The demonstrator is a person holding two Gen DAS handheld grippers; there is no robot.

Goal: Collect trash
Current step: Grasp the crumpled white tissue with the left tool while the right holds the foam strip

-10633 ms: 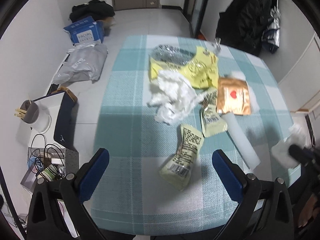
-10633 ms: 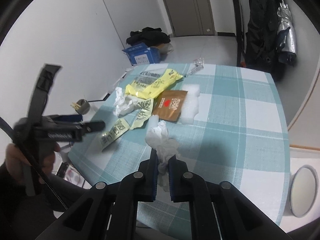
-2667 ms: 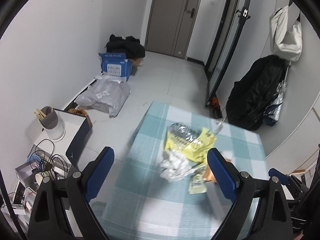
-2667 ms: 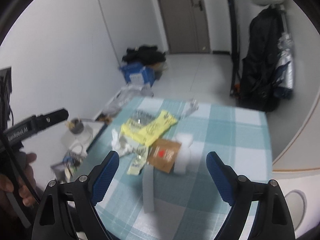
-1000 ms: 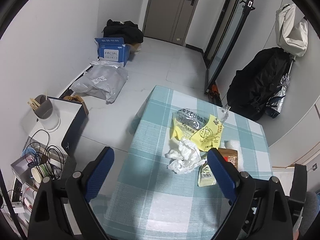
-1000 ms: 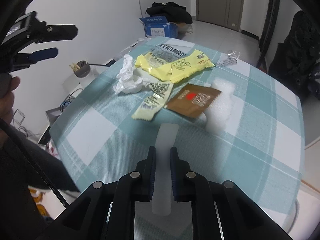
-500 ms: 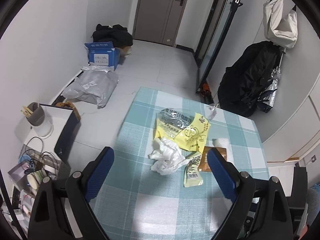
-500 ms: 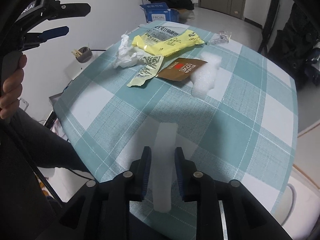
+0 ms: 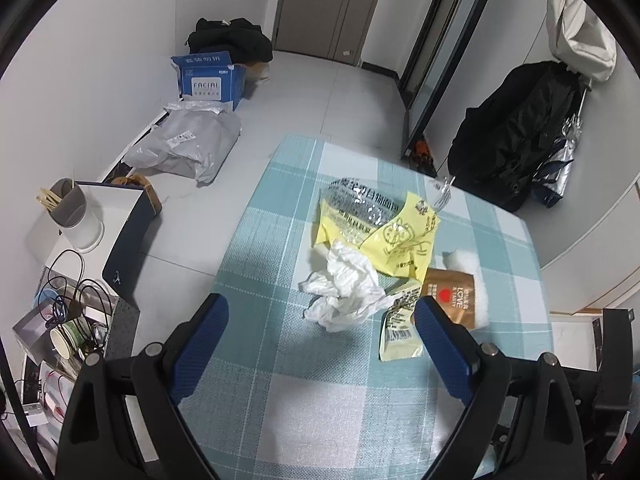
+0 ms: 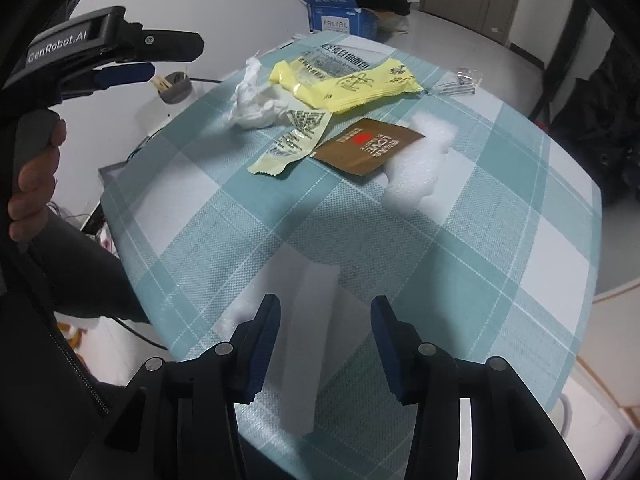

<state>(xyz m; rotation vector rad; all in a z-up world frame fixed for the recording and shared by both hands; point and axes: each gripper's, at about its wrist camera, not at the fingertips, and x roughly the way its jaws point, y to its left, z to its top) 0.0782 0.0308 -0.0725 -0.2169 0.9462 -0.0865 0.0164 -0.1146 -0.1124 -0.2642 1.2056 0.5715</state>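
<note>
Even cool indoor light, soft shadows, strong fisheye bending, black corner vignette, sharp centre.

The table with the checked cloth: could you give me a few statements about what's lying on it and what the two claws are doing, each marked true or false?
1. The crumpled white tissue lies beside the big yellow wrapper. True.
2. The brown sachet lies partly on the white foam piece. True.
3. The left claw is squeezing the tissue. False: it is open and holds nothing, above the table.
4. The right claw is clamped tight on the white foam strip. False: its jaws are opening, with the strip between them and gaps on both sides.
5. The blue box stands on the table. False: it sits on the floor by the wall.
</note>
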